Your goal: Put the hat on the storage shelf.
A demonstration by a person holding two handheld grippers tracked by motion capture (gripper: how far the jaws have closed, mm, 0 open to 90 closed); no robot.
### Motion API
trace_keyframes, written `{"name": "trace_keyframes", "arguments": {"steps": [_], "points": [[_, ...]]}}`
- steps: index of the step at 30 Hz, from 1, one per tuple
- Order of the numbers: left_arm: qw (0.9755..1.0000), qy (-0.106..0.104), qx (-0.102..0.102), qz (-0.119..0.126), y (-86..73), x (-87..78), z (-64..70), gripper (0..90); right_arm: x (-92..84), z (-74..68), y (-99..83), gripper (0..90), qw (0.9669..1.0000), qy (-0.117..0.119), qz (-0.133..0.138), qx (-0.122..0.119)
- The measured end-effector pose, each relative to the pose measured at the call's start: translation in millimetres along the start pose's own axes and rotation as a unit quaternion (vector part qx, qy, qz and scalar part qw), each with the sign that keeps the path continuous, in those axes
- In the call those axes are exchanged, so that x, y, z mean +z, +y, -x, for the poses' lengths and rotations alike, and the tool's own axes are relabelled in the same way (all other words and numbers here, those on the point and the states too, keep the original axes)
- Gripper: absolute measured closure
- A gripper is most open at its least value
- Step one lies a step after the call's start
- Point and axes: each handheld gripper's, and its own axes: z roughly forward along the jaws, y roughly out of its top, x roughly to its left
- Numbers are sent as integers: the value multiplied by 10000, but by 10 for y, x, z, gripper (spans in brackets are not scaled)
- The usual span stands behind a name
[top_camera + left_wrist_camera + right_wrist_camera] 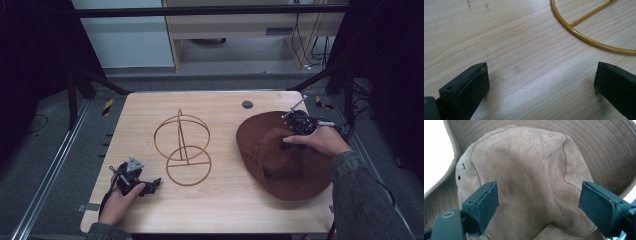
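Note:
A brown suede brimmed hat (285, 155) lies on the right side of the wooden table (210, 210). My right gripper (292, 131) hovers over the hat's far part, held by a hand. Its jaws stand wide apart on either side of the hat's crown (524, 177), so my right gripper (539, 205) is open and grips nothing. A gold wire stand (182, 145) with a ring base and a round upright frame stands mid-table. My left gripper (150, 186) rests near the front left edge. It is open (540, 82) over bare wood, close to the stand's ring base (586, 37).
A round grey grommet (247, 104) sits in the table near its far edge. Dark frame bars flank the table, and cables lie on the floor at the back right. Bare wood lies between the stand and the hat.

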Motion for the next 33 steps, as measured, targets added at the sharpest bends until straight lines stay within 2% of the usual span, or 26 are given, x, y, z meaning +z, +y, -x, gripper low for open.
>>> {"name": "trace_keyframes", "arguments": {"steps": [6,11,12,13,14,17,20,22,26,33], "points": [[10000,0,1,0,0,0,0,0,44,9,0,193,9999,1,-127,-27],[10000,1,0,0,0,0,0,0,78,7,0,295,9998,-18,-189,-89],[10000,0,1,1,0,0,0,0,81,3,0,373,9998,-7,-200,-70],[10000,0,1,-1,0,0,0,0,81,3,0,373,9998,-7,-200,-70],[10000,0,1,0,0,0,0,0,81,2,0,409,9998,10,-192,-91],[10000,0,1,-2,0,0,0,0,79,2,1,616,9996,48,-192,-202],[10000,2,-5,0,0,0,1,0,86,6,-7,786,9993,89,-201,-293],[10000,-1,-11,-1,0,0,1,0,86,7,-10,874,9994,145,-202,-250],[10000,-1,-12,0,0,0,1,0,40,8,-15,889,9994,204,-109,-259],[10000,2,-6,0,0,0,1,0,-171,-38,5,892,9994,235,126,-228]]}}
